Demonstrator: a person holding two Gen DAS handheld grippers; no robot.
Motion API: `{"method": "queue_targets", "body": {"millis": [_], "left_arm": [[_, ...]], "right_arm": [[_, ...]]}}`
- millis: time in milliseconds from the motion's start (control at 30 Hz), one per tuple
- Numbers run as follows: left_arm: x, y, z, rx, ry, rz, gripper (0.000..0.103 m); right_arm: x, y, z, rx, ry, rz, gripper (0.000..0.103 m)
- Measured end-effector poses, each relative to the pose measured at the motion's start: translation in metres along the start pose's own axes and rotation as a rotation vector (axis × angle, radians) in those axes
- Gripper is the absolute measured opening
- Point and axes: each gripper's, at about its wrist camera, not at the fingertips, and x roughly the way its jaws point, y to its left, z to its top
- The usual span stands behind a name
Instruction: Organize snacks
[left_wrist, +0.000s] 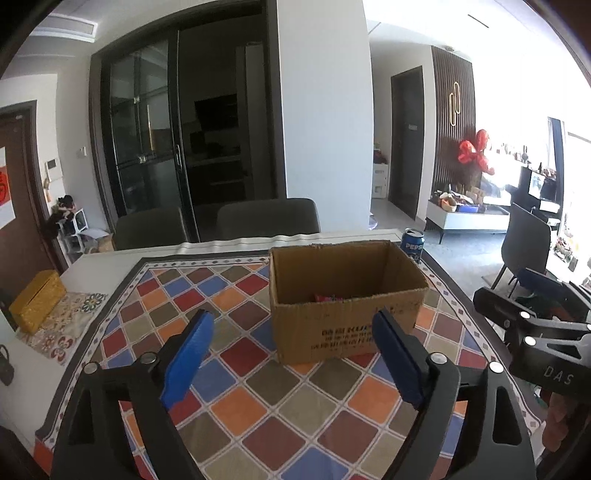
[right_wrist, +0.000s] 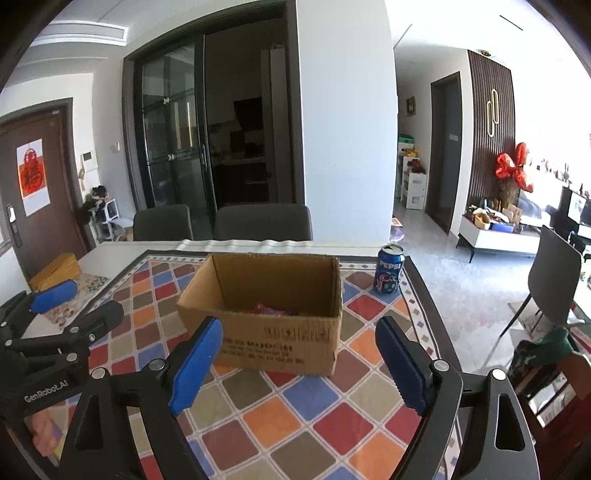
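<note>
I see the table (right_wrist: 110, 251) filling the lower half of both views, covered by a checkered cloth (right_wrist: 295, 413) of red, blue, orange and brown diamonds. At centre frame sits an open cardboard box (right_wrist: 273, 332), and a red snack packet (right_wrist: 271, 309) lies on its floor, partly hidden by the near wall. My left gripper (left_wrist: 293, 354) hangs over the cloth in the lower middle of its view, blue pads spread wide with nothing between them. My right gripper (right_wrist: 299, 360) is spread just as wide and holds nothing. A Pepsi can (right_wrist: 389, 268) stands upright right of the box, apart from it. A yellow box (left_wrist: 35, 300) lies at far left.
</note>
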Motion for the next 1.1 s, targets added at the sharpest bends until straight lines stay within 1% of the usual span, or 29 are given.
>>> {"method": "queue_targets", "body": {"millis": [100, 167, 267, 433, 667, 767, 833, 1100], "left_arm": [[-0.014, 0.000, -0.008, -0.003, -0.011, 0.013, 0.092], [-0.021, -0.001, -0.013, 0.001, -0.022, 0.023, 0.095], [-0.032, -0.002, -0.020, 0.001, -0.031, 0.022, 0.098], [-0.044, -0.004, -0.028, -0.002, -0.029, 0.005, 0.098], [-0.060, -0.007, -0.034, 0.016, -0.051, 0.012, 0.100], [-0.064, -0.008, -0.035, 0.018, -0.055, 0.011, 0.101], [-0.066, -0.009, -0.035, 0.020, -0.061, 0.014, 0.103], [-0.073, -0.011, -0.036, 0.030, -0.080, 0.022, 0.103]], "right_arm": [[-0.011, 0.001, -0.010, 0.011, -0.001, 0.005, 0.087], [-0.018, 0.001, -0.017, 0.020, -0.003, 0.001, 0.088], [-0.026, 0.002, -0.027, 0.023, 0.000, 0.001, 0.089], [-0.039, 0.001, -0.038, 0.029, 0.006, -0.001, 0.089], [-0.053, 0.003, -0.050, 0.014, 0.000, 0.001, 0.089], [-0.057, 0.004, -0.052, 0.013, -0.002, 0.004, 0.089], [-0.059, 0.004, -0.053, 0.013, -0.005, 0.005, 0.089], [-0.067, 0.005, -0.056, 0.012, -0.022, 0.006, 0.089]]}}
